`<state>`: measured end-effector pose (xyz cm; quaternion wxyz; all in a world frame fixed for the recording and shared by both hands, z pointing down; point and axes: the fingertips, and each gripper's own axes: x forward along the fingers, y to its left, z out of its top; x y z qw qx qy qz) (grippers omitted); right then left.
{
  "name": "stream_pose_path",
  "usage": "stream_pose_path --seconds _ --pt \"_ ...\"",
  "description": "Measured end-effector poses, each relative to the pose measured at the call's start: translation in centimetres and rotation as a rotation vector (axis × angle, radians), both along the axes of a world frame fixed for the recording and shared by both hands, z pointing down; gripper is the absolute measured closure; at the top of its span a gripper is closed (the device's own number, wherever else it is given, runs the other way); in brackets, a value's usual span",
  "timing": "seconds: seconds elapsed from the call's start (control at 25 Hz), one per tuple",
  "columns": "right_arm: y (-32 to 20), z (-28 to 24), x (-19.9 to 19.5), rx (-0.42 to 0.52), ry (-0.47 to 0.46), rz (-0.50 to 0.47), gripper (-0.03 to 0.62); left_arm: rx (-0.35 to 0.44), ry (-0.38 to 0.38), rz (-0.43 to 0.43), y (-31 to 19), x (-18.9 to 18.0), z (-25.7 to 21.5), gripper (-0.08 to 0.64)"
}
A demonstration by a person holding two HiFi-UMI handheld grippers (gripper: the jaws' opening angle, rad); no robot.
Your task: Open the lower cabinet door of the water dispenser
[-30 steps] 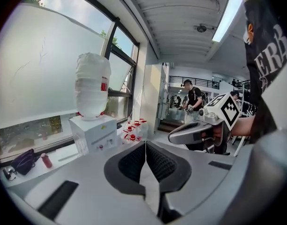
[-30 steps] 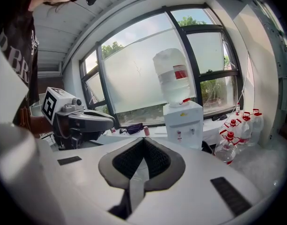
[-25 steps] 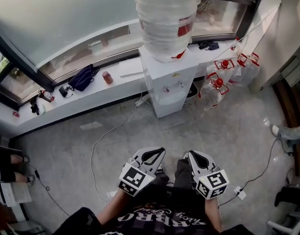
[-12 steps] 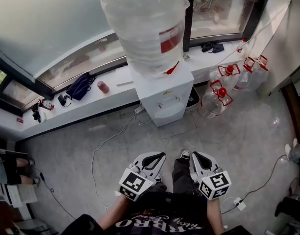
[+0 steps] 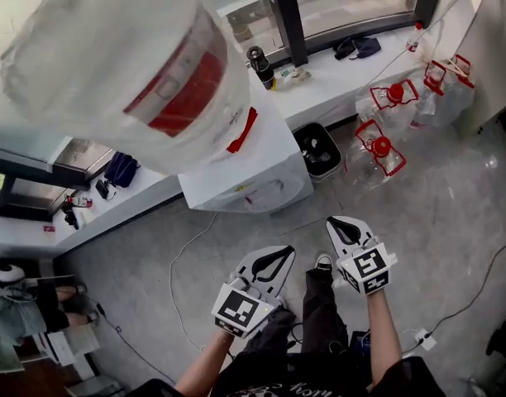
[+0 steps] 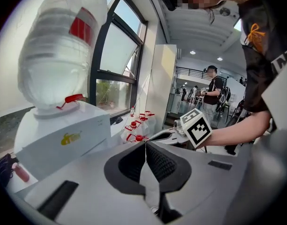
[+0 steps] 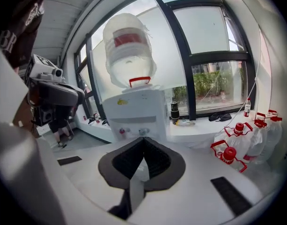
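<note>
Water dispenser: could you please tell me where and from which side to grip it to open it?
Approach the water dispenser from its front, the face with the taps, which the right gripper points at. Below the taps it is hidden behind that shut gripper, so no door edge or handle shows yet.

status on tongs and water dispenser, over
Left tongs and right tongs shut, empty, apart from the water dispenser. Its lower cabinet door not in view. White cable on the floor ahead.

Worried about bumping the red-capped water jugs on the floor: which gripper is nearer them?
Right. In the head view the right gripper is below-left of the water jugs; the left gripper lies farther left, beyond it.
</note>
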<state>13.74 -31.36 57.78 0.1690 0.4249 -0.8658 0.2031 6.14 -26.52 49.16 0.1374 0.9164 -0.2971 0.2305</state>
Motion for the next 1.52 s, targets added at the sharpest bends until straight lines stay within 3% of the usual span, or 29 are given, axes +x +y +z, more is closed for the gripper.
stream_pose_path --seconds 0.28,0.36,0.6,0.76,0.92,1.16,1.32,1.52 --pt "-6.6 14.7 2.1 -0.061 0.007 0.059 0.57 -0.042 -0.069 0.023 -6.3 2.8 9.8 0.54" --pt "-8.0 19.2 2.0 -0.088 0.03 0.047 0.527 -0.056 -0.087 0.02 -7.8 2.8 12.6 0.54" --pt "-11.6 31.2 0.9 -0.143 0.091 -0.043 0.417 -0.086 -0.128 0.021 -10.3 2.7 20.3 0.54" --pt "-13.5 36.6 -1.3 -0.158 0.163 -0.19 0.355 -0.097 -0.146 0.013 -11.6 2.2 24.2 0.54" --pt "-14.8 40.2 -3.6 -0.145 0.288 -0.35 0.346 -0.113 -0.158 -0.01 -12.6 1.2 26.5 0.54" --pt "-16.4 42.1 -5.8 -0.088 0.44 -0.496 0.318 -0.14 -0.155 -0.023 -12.6 0.2 28.6 0.54" --pt "-16.3 42.1 -5.4 -0.082 0.496 -0.494 0.36 -0.137 -0.132 -0.048 -12.3 -0.3 28.3 0.54" --pt "-15.8 42.1 -5.8 -0.114 0.496 -0.407 0.36 -0.129 -0.151 -0.027 -11.1 -1.5 27.9 0.54"
